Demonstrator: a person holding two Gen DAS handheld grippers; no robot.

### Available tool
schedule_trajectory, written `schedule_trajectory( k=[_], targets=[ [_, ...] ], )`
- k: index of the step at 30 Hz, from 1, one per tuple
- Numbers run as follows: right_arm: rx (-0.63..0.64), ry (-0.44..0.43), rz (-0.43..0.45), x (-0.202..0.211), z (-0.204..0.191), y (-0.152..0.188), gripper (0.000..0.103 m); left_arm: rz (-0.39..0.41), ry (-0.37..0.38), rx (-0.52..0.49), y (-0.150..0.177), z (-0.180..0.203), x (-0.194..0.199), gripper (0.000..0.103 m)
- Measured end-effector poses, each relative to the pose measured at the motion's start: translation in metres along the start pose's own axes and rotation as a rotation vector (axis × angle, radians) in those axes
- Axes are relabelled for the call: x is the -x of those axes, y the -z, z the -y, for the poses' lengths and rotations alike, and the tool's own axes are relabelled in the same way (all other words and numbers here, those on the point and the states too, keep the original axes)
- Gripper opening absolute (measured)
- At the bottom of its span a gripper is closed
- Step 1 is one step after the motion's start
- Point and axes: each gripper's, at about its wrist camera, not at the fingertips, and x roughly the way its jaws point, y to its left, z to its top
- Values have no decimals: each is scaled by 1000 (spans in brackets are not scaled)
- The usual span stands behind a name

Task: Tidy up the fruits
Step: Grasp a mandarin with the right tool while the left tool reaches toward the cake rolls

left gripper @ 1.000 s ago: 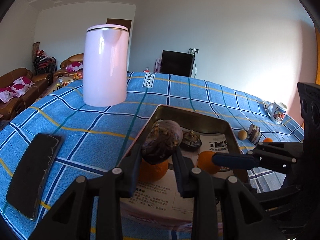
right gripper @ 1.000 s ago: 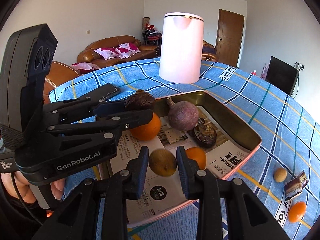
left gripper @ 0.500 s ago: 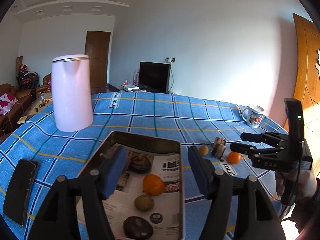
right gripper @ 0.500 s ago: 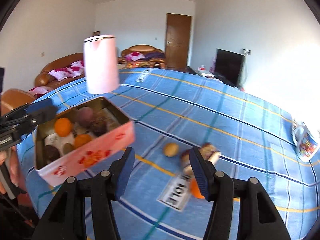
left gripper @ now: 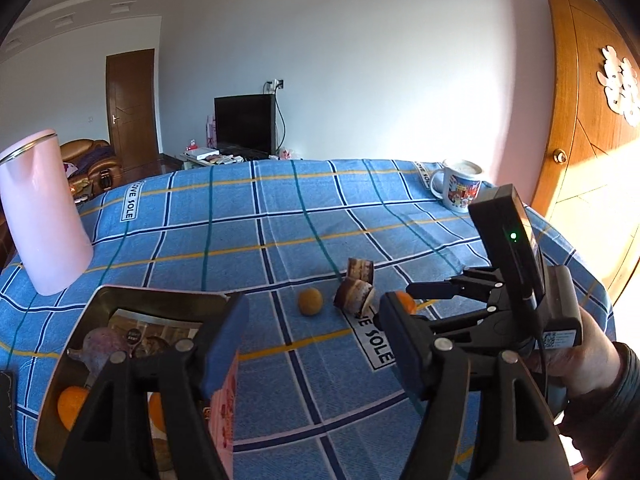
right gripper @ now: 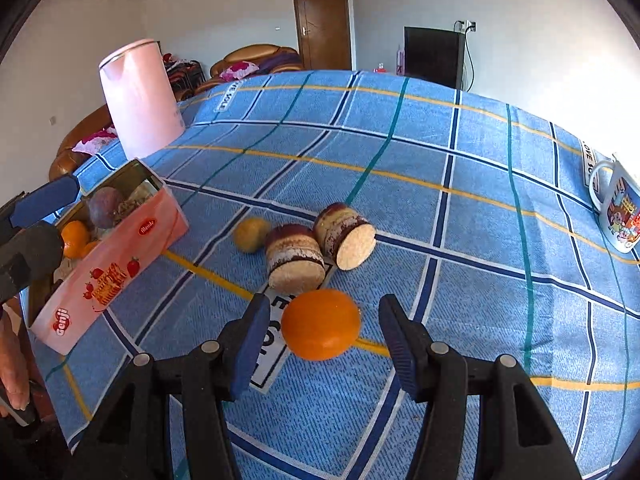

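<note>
An orange tangerine [right gripper: 320, 324] lies on the blue checked cloth between the open fingers of my right gripper [right gripper: 320, 336], not clamped. Behind it lie two round layered cakes [right gripper: 295, 258] and a small brown-yellow fruit [right gripper: 251, 235]. The pink tin box [right gripper: 108, 256] at the left holds oranges, a purple fruit and other fruit. My left gripper [left gripper: 312, 340] is open and empty, hovering by the tin's right edge [left gripper: 224, 400]. In the left wrist view the right gripper [left gripper: 432, 300] sits over the tangerine [left gripper: 407, 302], right of the cakes [left gripper: 356, 292] and the small fruit [left gripper: 310, 301].
A pink kettle [right gripper: 140, 100] stands at the back left of the table. A printed mug [right gripper: 620, 212] stands near the far right edge. A dark phone [left gripper: 6, 408] lies left of the tin. A wooden door [left gripper: 592, 120] is beyond the table's right side.
Both grippers opened and dropped their fruit into the tin. The right one then swung right and came down around the tangerine. The left one pulled back and turned right.
</note>
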Motion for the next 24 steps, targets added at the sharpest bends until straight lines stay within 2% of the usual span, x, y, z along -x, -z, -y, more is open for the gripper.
schedule_trajectory(
  k=[2,4,8,12,14,18,22,24],
  targets=[
    [-1,-2,-14,-6,2,2,53,-21,-2,-11,-1,4,-8,70],
    [-14,-28,-9,-5,5,1,43,-35,-10,-23,-1,8,-16,70],
    [-31,-20,52,7,11,1,43,-57,-3,-25,-3,15,-32,70],
    [-72,58,99,18,29,1,43,-84,7,-33,-3,24,-51,70],
    [-101,80,111,21,40,2,34,-105,15,-32,-4,30,-63,70],
    [-139,78,136,27,55,4,34,-151,37,-44,-6,40,-85,70],
    [-144,62,132,25,56,3,32,-211,54,-53,-7,45,-105,66],
    [-146,58,136,26,56,4,30,-230,66,-48,-7,45,-111,56]
  ],
)
